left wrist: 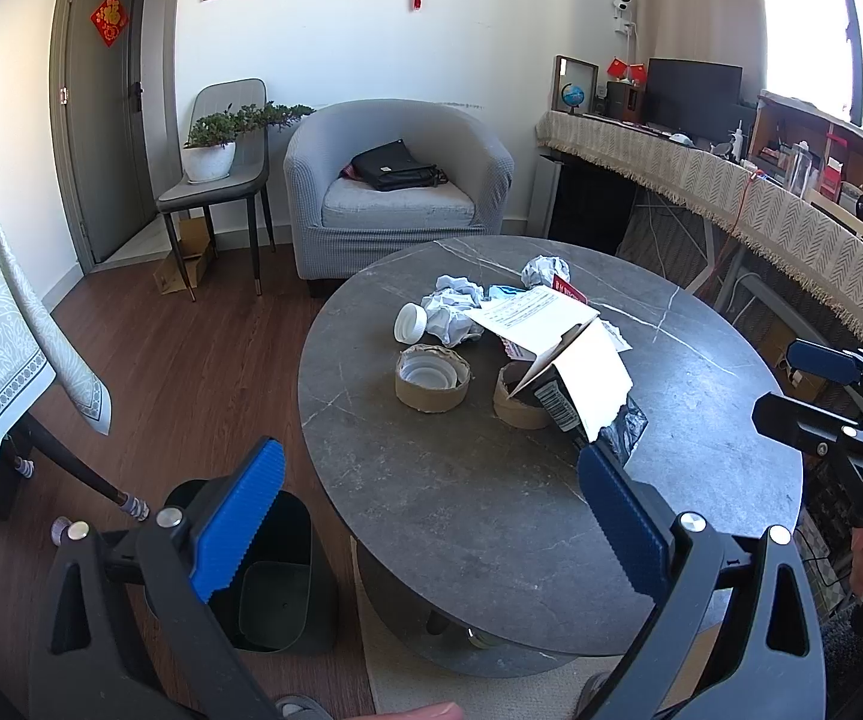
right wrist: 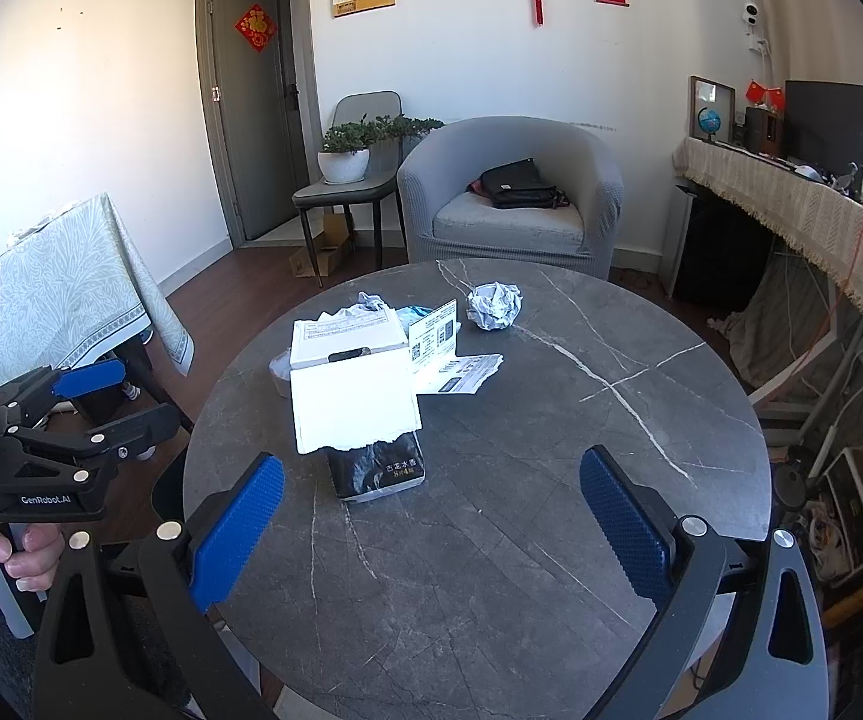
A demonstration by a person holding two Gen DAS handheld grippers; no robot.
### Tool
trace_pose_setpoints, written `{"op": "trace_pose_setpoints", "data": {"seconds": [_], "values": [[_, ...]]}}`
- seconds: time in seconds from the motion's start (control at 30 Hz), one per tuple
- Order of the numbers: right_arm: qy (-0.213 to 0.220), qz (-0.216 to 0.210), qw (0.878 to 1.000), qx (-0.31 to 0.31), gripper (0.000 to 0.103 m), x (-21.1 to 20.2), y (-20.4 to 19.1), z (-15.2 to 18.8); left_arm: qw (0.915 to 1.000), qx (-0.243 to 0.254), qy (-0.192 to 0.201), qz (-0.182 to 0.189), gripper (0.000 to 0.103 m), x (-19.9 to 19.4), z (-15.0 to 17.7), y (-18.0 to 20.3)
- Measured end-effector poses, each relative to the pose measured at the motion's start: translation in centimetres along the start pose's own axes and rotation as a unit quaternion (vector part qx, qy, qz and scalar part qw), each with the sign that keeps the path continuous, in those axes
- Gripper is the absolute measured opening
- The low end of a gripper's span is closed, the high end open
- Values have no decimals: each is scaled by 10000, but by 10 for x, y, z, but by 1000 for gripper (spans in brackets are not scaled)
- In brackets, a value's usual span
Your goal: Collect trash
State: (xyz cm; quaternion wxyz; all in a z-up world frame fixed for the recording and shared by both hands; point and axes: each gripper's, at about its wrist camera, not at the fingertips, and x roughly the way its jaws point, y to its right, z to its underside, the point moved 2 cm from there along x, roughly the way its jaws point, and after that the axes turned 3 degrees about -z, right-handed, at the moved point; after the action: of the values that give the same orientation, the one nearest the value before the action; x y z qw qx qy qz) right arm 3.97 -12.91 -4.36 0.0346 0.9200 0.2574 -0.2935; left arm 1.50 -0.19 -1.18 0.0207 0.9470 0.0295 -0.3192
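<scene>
Though spread loosely, all gathered near the middle of the round dark grey stone-pattern table (right wrist: 491, 540): torn white and black cardboard box (right wrist: 353, 402) standing at the front with its flap open, printed white paper leaflet (right wrist: 458, 369) just beside it on the right, crumpled white paper ball (right wrist: 494, 306) farther back and apart. On the left side of the box, low brown cardboard tape ring (left wrist: 432, 387), and second similar ring (left wrist: 518, 405) partly hidden under the box flap. Behind them, white round plastic lid (left wrist: 411, 322) touching crumpled pale tissue (left wrist: 452, 312).

Left gripper (left wrist: 431, 456) with blue ribbed pads wide apart, holding nothing, over the near-left edge of the table. Right gripper (right wrist: 431, 468) also spread wide and empty, above the near part of the table, just in front of the box.

Dark green plastic waste bin (left wrist: 275, 570) on the brown wooden floor, just beside the table, below the left gripper. Behind the table, grey fabric armchair (left wrist: 398, 192) with black bag (left wrist: 398, 167) on the seat.
</scene>
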Motion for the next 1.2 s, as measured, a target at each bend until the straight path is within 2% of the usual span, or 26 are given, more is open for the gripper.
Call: {"op": "trace_pose_setpoints", "data": {"seconds": [1.13, 1.2], "values": [[-37, -22, 10000, -2, 100, 1, 1, 0, 10000, -31, 7, 78, 100, 0, 1, -1], [-51, -2, 10000, 8, 100, 0, 2, -1, 10000, 22, 34, 79, 97, -1, 0, -1]]}}
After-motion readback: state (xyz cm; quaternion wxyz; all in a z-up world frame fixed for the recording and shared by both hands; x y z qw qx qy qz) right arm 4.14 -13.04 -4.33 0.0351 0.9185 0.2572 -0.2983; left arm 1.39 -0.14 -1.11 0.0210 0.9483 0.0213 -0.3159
